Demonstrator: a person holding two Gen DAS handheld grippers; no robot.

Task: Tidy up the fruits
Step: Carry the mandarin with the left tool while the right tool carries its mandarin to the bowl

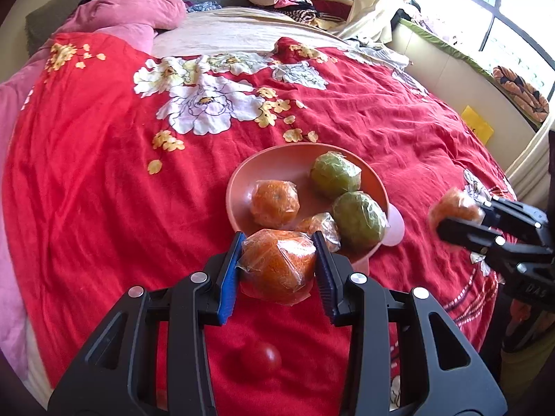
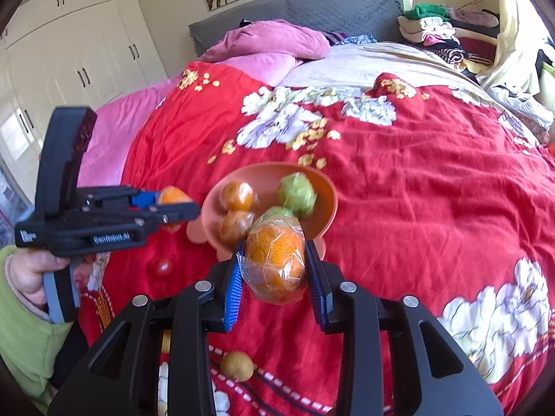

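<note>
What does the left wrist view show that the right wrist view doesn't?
Only the left wrist view: the window and a yellow card beside the bed.
Only the right wrist view: the white wardrobe, a small tan fruit on the bedspread, and the person's hand.
Both: the pink bowl of wrapped fruit, the red tomato, and each hand-held gripper shut on a wrapped orange.

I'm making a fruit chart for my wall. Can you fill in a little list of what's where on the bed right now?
Bowl: pink bowl on the red bedspread
In bowl: two wrapped orange fruits, two wrapped green fruits
Left gripper: shut on a wrapped orange
Right gripper: shut on another wrapped orange
Loose on bedspread: small red fruit, small tan fruit
</note>
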